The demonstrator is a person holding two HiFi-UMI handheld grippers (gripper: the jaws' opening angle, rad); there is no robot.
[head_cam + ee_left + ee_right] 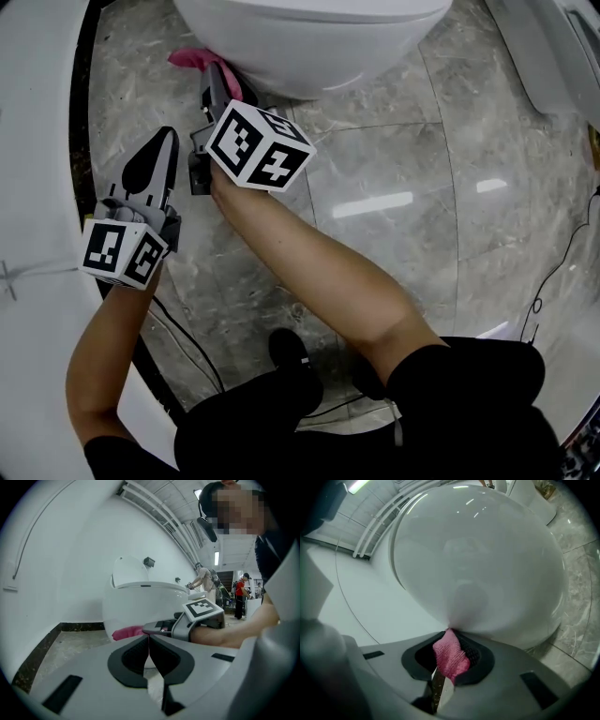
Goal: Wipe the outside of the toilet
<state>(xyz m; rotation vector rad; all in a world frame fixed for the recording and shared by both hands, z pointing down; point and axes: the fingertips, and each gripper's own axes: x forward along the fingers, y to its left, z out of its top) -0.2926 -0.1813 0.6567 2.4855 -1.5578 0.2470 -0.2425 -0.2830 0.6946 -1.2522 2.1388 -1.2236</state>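
The white toilet (309, 42) fills the top of the head view, and its rounded bowl (483, 569) looms over the right gripper view. My right gripper (218, 80) is shut on a pink cloth (450, 657) and presses it against the underside of the bowl. The cloth (195, 60) shows pink at the bowl's lower left edge, and again as the cloth (127, 632) in the left gripper view. My left gripper (159, 150) hangs shut and empty to the left, a little back from the bowl, jaws touching.
A white curved wall (33, 187) with a dark base strip runs down the left. Grey marbled floor tiles (394, 178) lie right of the toilet. A black cable (553, 272) trails at far right. People stand far off in the background (241, 595).
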